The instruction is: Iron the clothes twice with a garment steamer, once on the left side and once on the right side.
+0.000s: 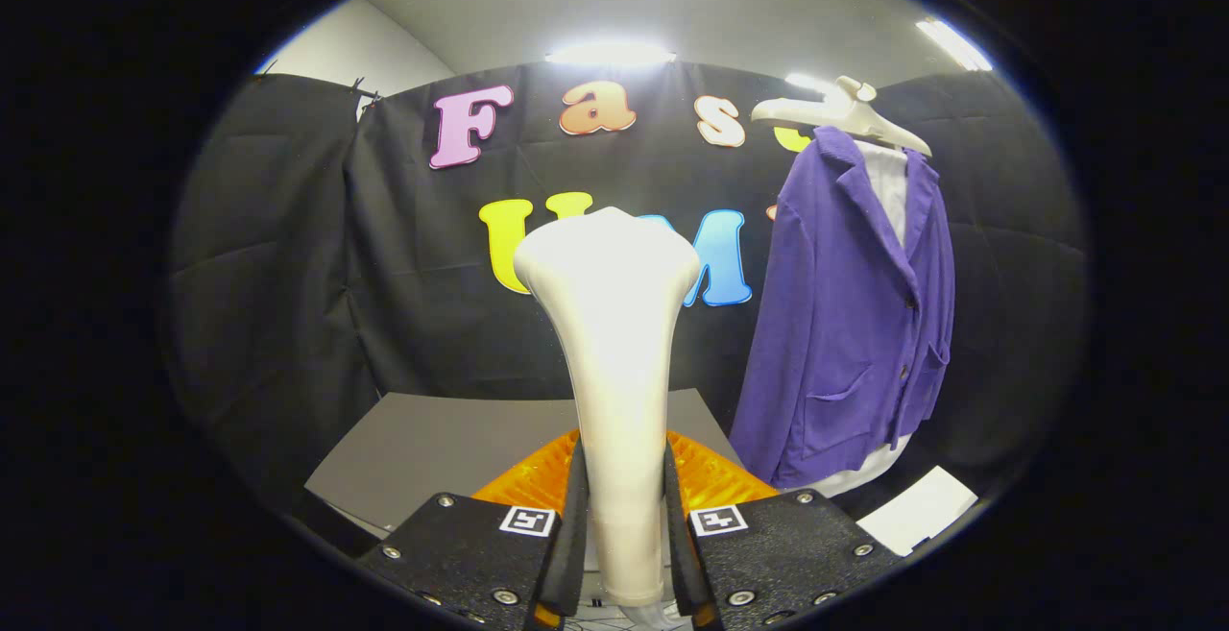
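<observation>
We had the black two-finger gripper (pixel 622 516) clamped on the upright cream plastic garment steamer (pixel 614 362); the purple buttoned jacket (pixel 850 324) hung on a white hanger (pixel 845 112), beyond and to the right.

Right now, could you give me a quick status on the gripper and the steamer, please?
Gripper shut on garment steamer, held upright. Purple jacket hangs on hanger, beyond the fingers and off to one side, untouched. Nothing between steamer and jacket.
</observation>
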The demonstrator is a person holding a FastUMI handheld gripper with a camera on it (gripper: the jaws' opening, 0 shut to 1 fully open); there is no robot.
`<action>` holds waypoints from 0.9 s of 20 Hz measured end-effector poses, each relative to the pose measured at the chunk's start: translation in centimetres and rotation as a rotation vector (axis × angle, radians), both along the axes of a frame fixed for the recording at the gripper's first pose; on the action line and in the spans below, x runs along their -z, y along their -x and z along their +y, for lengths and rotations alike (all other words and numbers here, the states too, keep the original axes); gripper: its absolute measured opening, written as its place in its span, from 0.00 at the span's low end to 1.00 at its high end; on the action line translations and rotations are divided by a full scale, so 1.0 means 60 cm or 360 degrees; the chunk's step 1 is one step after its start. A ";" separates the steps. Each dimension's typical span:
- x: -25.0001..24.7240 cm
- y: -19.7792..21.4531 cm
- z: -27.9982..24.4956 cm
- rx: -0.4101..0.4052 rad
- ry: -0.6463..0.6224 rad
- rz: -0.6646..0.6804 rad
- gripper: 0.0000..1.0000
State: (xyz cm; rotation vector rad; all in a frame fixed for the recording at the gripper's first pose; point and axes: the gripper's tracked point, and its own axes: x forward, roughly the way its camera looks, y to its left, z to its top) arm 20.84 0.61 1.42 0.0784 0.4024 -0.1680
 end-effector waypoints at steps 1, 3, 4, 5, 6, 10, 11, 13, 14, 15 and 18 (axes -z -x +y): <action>-0.005 0.021 0.001 -0.0009 0.0016 -0.0017 0.37; -0.008 0.063 -0.004 -0.0023 0.0074 -0.0042 0.37; -0.009 0.082 -0.005 -0.0032 0.0099 -0.0054 0.37; -0.008 0.100 -0.005 -0.0043 0.0100 -0.0070 0.37; -0.009 0.119 -0.003 -0.0049 0.0087 -0.0085 0.37; -0.013 0.190 -0.016 -0.0057 0.0092 -0.0155 0.37; -0.014 0.207 -0.020 -0.0054 0.0100 -0.0175 0.37; -0.012 0.239 -0.024 -0.0061 0.0112 -0.0207 0.37; -0.009 0.258 -0.028 -0.0068 0.0128 -0.0223 0.37; -0.005 0.275 -0.033 -0.0082 0.0149 -0.0238 0.37; 0.011 0.326 -0.047 -0.0119 0.0205 -0.0283 0.37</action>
